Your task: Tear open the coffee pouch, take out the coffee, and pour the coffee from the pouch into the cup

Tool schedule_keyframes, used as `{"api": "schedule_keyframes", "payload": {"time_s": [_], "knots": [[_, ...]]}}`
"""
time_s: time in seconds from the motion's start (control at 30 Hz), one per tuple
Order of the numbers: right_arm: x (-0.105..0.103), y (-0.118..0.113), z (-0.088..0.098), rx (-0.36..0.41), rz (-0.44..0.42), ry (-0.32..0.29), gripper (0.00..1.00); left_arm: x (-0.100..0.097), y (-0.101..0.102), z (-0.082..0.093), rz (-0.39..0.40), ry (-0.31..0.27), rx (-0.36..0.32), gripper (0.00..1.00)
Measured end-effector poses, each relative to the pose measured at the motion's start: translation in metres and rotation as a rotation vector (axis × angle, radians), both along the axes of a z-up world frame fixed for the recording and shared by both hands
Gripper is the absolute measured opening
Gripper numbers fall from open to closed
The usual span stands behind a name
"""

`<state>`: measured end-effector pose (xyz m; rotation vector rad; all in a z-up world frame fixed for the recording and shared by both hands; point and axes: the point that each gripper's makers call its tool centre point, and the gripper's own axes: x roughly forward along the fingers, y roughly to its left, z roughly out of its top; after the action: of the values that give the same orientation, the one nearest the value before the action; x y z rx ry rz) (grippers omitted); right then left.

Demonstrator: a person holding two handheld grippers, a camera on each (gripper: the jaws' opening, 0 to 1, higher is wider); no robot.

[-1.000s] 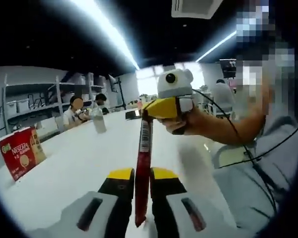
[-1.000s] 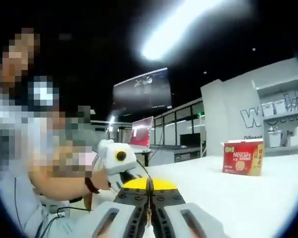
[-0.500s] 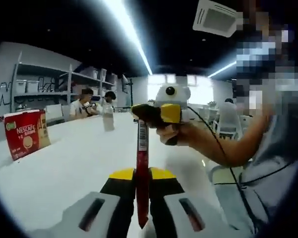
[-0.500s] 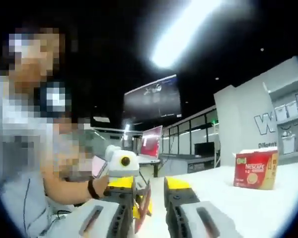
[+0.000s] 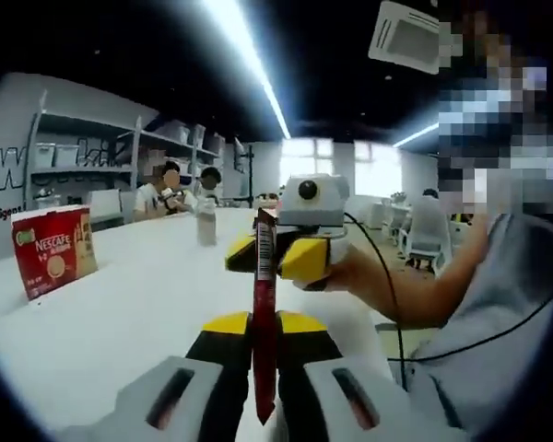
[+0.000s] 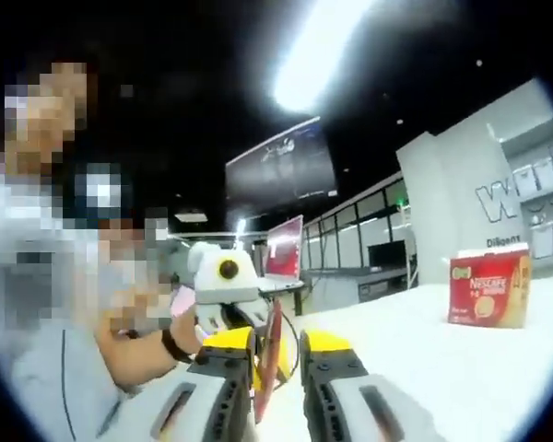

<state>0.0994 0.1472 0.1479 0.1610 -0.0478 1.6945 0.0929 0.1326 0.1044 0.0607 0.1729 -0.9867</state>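
Note:
A slim red coffee stick pouch (image 5: 264,304) stands upright, and my left gripper (image 5: 263,324) is shut on its lower half. Its barcoded top end reaches up between the yellow jaw tips of my right gripper (image 5: 273,259), which stand apart on either side of it. In the right gripper view, my right gripper (image 6: 276,344) is open and the pouch (image 6: 268,361) runs edge-on through the gap, nearer the left jaw. Just beyond it is the left gripper (image 6: 247,318), held in a person's hand. No tear is visible in the pouch.
A red Nescafe box (image 5: 53,262) (image 6: 487,290) stands on the long white table (image 5: 138,304). A bottle (image 5: 205,221) stands farther back, near two seated people. The holder's forearm (image 5: 396,285) reaches in from the right. A laptop (image 6: 284,261) sits on a far desk.
One second ago my right gripper was shut on the pouch's top; it opened and now its jaws stand either side of the pouch. My left gripper kept its hold. Both cameras shifted slightly.

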Motion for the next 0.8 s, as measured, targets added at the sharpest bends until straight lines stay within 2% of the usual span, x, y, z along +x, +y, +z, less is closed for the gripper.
{"api": "schedule_keyframes", "payload": {"time_s": [0.1,0.17,0.27,0.4,0.47,0.53,0.57,0.63,0.67,0.73,0.8], "knots": [[-0.009,-0.008,-0.006,-0.009,-0.020,0.036,0.12,-0.004,-0.007,-0.011,0.002,0.009,0.018,0.12],[-0.014,-0.015,-0.010,-0.006,-0.037,0.040,0.12,-0.009,-0.008,-0.010,0.000,0.015,0.001,0.12],[-0.017,-0.022,-0.006,0.031,-0.045,0.065,0.13,-0.014,-0.009,-0.003,0.000,0.030,-0.018,0.12],[-0.026,-0.020,0.000,0.047,-0.040,0.072,0.13,-0.019,-0.011,-0.006,-0.022,0.072,0.015,0.12],[-0.031,-0.015,-0.003,0.020,-0.056,0.073,0.12,-0.025,-0.013,-0.005,-0.030,0.079,0.010,0.12],[-0.035,-0.015,-0.004,0.005,-0.067,0.109,0.07,-0.029,-0.015,-0.005,-0.021,0.087,-0.007,0.12],[-0.037,-0.015,-0.004,0.005,-0.067,0.118,0.06,-0.032,-0.015,-0.005,-0.019,0.080,-0.007,0.12],[-0.042,-0.014,-0.003,0.008,-0.073,0.132,0.05,-0.038,-0.015,-0.002,-0.034,-0.004,-0.010,0.15],[-0.043,-0.013,-0.001,0.014,-0.075,0.142,0.04,-0.041,-0.014,-0.005,-0.044,-0.031,0.012,0.17],[-0.050,-0.013,0.010,0.062,-0.059,0.163,0.04,-0.046,-0.012,-0.012,-0.058,-0.032,0.020,0.26],[-0.056,-0.013,0.021,0.103,-0.038,0.167,0.03,-0.055,-0.015,-0.019,-0.117,-0.001,0.002,0.32]]}}
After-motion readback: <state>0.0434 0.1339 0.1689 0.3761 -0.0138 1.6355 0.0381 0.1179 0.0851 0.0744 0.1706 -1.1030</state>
